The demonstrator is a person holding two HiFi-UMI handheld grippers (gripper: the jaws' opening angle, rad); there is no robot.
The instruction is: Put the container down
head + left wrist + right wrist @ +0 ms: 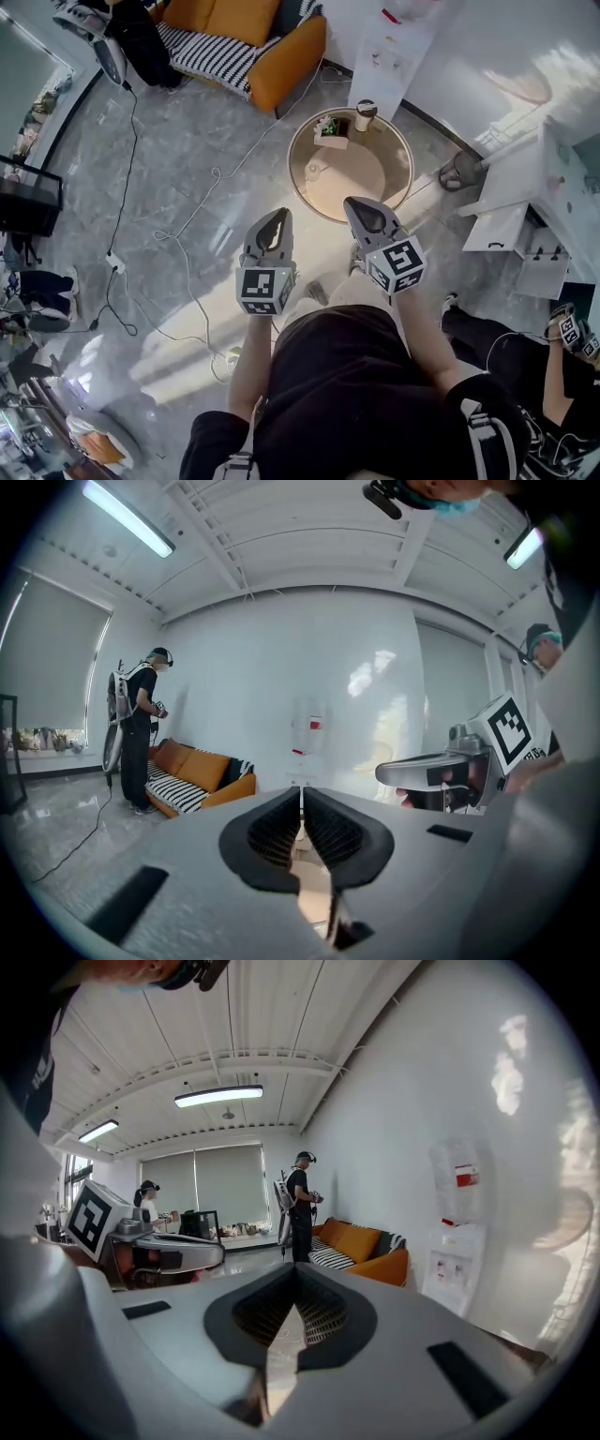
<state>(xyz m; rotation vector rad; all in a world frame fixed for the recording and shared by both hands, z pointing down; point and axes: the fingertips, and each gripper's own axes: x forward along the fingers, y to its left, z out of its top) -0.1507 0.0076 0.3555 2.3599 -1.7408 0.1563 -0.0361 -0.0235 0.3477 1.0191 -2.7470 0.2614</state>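
Floor (pixel 187 159) of grey stone fills the head view. An orange sofa (pixel 246 26) with a striped cushion sits at 12 o'clock, and a white water dispenser (pixel 392 47) stands against the wall at 1 o'clock. A round table (pixel 361 183) with a pale brown top stands just past the centre, toward 12 o'clock.

The person holds both tools up side by side over the table's near edge. The left gripper (pixel 278 215) is at the table's 8 o'clock and the right gripper (pixel 353 202) at its 6 o'clock, and the two are near each other but not touching. Each gripper view shows ribbed black pads pressed together along a thin seam, so both grippers are closed with nothing between the jaws.

The container (pixel 364 114), a small pale cup with a dark top, stands upright at the table's far rim at about 12 o'clock, well apart from both grippers. Just beside it at 11 o'clock lies a small box (pixel 328 127) with green on it. A tiny white object (pixel 314 170) rests nearer the table's 9 o'clock edge; what it is cannot be told.
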